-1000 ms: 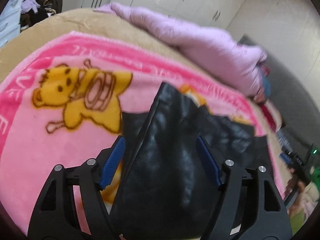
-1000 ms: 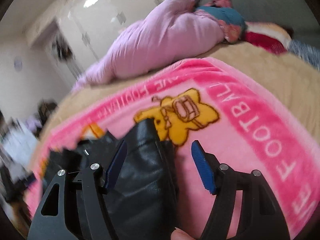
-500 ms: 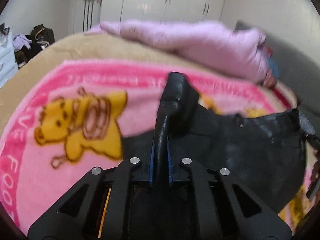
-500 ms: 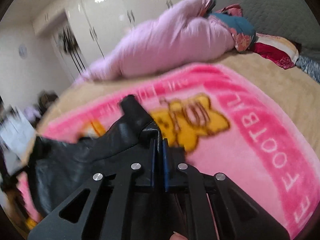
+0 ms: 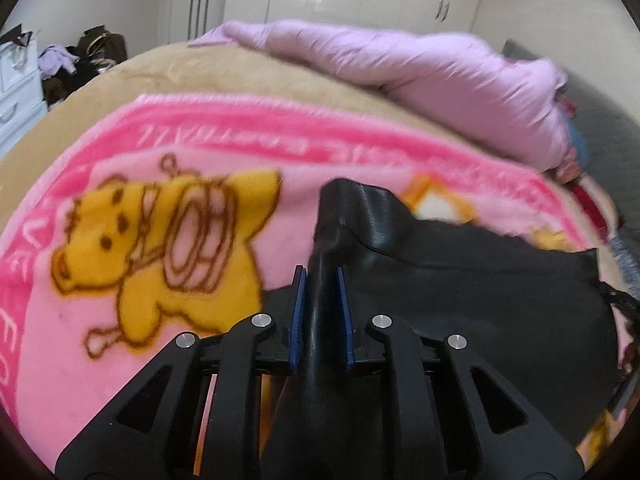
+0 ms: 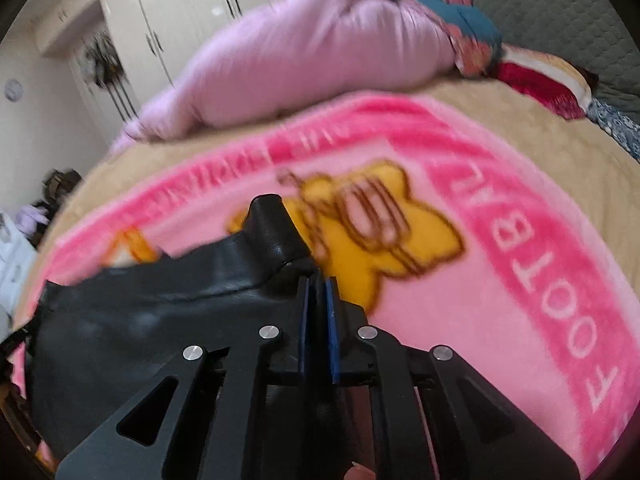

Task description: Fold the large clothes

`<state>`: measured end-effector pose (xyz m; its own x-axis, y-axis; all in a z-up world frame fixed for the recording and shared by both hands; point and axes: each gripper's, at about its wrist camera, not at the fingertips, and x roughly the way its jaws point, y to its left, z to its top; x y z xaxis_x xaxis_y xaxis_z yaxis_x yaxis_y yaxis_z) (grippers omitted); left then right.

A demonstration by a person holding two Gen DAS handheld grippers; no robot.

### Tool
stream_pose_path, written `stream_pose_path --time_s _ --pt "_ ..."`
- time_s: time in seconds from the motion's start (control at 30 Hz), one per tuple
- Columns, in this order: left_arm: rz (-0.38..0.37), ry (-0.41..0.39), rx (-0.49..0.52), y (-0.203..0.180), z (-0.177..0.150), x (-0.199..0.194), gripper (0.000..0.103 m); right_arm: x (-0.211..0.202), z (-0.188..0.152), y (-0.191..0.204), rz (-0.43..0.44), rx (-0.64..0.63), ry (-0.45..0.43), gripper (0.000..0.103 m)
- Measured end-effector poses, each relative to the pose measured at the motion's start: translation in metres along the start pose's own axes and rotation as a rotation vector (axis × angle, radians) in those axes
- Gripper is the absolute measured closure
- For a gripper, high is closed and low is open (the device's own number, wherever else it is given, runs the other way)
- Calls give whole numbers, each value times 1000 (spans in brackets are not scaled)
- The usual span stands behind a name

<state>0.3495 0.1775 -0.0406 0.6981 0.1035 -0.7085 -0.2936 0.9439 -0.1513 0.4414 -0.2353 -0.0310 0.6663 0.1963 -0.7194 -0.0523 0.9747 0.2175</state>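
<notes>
Leather-like black garment (image 5: 460, 304) looks heavy and slippery; your left tongs (image 5: 320, 312) and right tongs (image 6: 318, 320) both clamp corners at twelve o'clock.

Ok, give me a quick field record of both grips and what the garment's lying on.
garment: black leather-look garment, stretched between both grippers
left gripper: shut on a bunched fold of it
right gripper: shut on another fold
surface: pink cartoon blanket over a tan bedcover
behind: lilac duvet
fold status: not yet folded
</notes>
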Motion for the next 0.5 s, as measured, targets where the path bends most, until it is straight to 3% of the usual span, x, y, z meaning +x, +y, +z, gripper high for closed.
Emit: stream_pose_path --time_s 0.13,0.3,0.33,0.37,0.4,0.5 --pt "12 44 -49 14 -19 24 93 17 -13 3 -50 -46 27 95" --pt "32 30 -27 10 -21 21 92 17 -19 7 -85 -70 33 93" --pt "30 27 -27 11 -22 19 92 15 -18 7 -93 -73 32 83" --pt "29 24 -31 11 -20 18 90 11 -16 9 -133 -86 23 65" --pt "33 20 -31 11 -19 12 89 7 -16 11 -175 -97 6 57" --pt "19 12 -8 6 -16 -3 73 -7 -15 7 -173 -92 -16 54"
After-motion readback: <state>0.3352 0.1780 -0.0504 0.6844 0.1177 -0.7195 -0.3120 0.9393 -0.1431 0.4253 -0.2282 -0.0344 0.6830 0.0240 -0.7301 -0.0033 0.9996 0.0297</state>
